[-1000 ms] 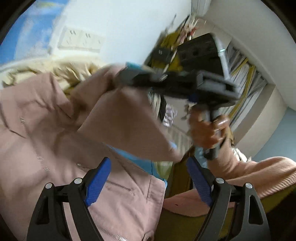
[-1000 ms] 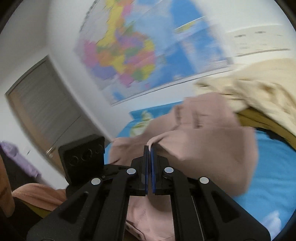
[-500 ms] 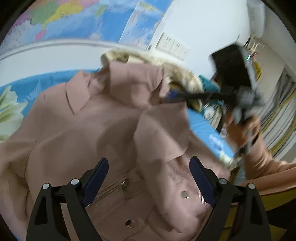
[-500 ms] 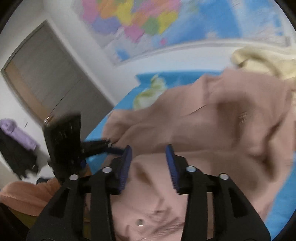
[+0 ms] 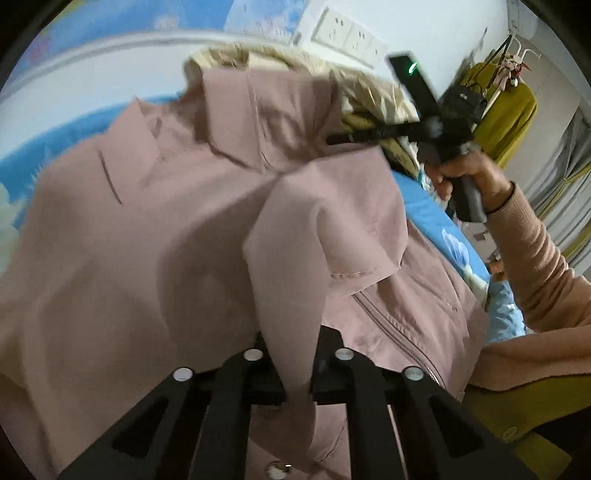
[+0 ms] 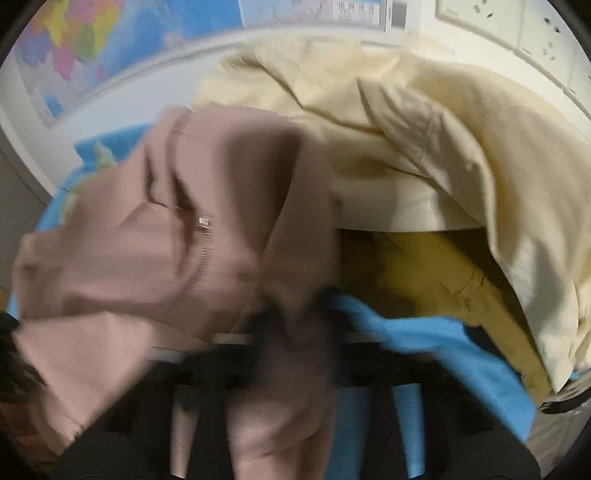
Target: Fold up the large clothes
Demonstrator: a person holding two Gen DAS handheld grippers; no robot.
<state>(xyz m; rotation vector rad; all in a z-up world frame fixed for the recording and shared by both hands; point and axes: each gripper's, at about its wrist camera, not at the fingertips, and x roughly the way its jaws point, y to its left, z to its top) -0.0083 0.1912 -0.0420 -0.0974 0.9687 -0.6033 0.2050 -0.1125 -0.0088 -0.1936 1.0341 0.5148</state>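
Note:
A large pink jacket (image 5: 155,240) with a zip lies spread on a blue bedsheet (image 5: 428,195). My left gripper (image 5: 297,373) is shut on a fold of its sleeve (image 5: 295,295), which runs down between the jaws. My right gripper (image 5: 332,139) shows in the left wrist view at the jacket's upper right shoulder, its tips at the fabric. In the blurred right wrist view the jacket (image 6: 166,240) fills the left half and pink cloth (image 6: 291,354) lies between the jaws of my right gripper (image 6: 295,332).
A cream garment (image 6: 424,140) is heaped on an olive one (image 6: 424,277) against the back wall. A world map (image 6: 92,37) and wall sockets (image 5: 347,35) are on the wall. A clothes stand with a yellow coat (image 5: 506,110) stands at the right.
My left gripper went from wide open to shut on the sleeve fold. My right gripper let go of its earlier hold, moved to the jacket's shoulder and closed onto cloth there.

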